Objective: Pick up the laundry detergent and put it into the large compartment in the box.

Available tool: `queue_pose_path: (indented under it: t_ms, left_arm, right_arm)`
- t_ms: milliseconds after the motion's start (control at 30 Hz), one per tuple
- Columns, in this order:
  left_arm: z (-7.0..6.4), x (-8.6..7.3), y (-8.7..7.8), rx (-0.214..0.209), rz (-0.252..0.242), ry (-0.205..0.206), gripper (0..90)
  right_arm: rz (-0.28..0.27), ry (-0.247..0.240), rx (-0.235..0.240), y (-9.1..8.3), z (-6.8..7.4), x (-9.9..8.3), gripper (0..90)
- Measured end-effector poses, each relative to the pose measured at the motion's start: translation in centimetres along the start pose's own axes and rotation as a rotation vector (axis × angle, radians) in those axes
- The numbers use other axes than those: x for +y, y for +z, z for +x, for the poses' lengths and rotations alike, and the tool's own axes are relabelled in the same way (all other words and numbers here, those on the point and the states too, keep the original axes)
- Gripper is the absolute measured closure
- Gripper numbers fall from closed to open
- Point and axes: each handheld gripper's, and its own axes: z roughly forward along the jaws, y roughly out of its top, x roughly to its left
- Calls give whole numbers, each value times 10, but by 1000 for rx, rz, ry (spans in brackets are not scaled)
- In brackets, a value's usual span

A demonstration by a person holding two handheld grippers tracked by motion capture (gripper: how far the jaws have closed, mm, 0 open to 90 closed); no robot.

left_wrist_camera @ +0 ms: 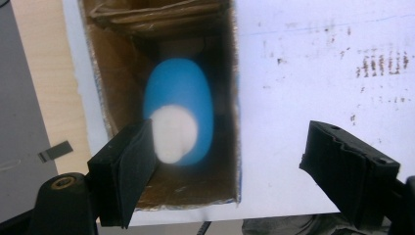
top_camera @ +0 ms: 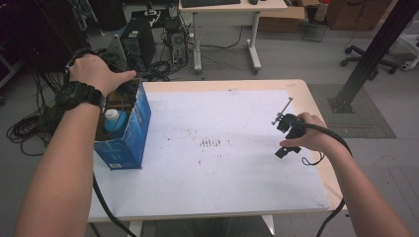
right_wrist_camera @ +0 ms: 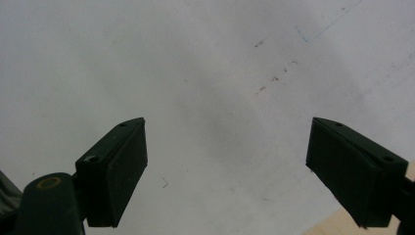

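From where I stand, the person's left hand (top_camera: 96,74) is poised over the open top of a blue cardboard box (top_camera: 129,129) that sits at about nine o'clock on the table (top_camera: 222,85), at the left edge of the white sheet (top_camera: 222,168) covering most of it. Inside the box stands a blue bottle (top_camera: 114,121) with a white cap (left_wrist_camera: 172,133), upright and loose in the cardboard, the cap pointing up at the hand above. Through the left gripper view the left gripper (left_wrist_camera: 230,161) looks straight down into the box: its jaws are spread wide and hold nothing, one jaw over the cap's edge and the other out over the white sheet past the box wall, so the claw is not yet centred on the bottle. The right gripper (top_camera: 287,136) waits at about three o'clock near the table's right edge, well apart from the box, its jaws likewise wide apart and empty above bare sheet. I would judge this to be the reach, the step of lining up to lift the bottle out. The next move seems to call for shifting the left gripper toward nine o'clock so both jaws clear the box walls, lowering it around the cap or neck, and closing firmly before drawing straight up; a skewed descent could catch the cardboard rim.
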Motion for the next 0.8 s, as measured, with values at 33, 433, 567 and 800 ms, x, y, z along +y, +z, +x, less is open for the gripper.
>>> queue_pose_path:
  t_ms: [33, 433, 567, 800]
  left_arm:
    - [-2, 0, 0, 0, -2, 5, 197]
    - [-25, 2, -4, -7, -9, 57, 196]
    - [-35, 3, -4, -11, -4, 81, 196]
    - [-52, 6, -2, -13, 5, 112, 196]
  right_arm:
    - [1, -1, 0, 0, 0, 0, 155]
    - [-1, 1, -2, -1, 0, -1, 155]
    - [-2, -3, -2, -1, 0, -1, 155]
    - [-2, -2, 0, -1, 1, -2, 155]
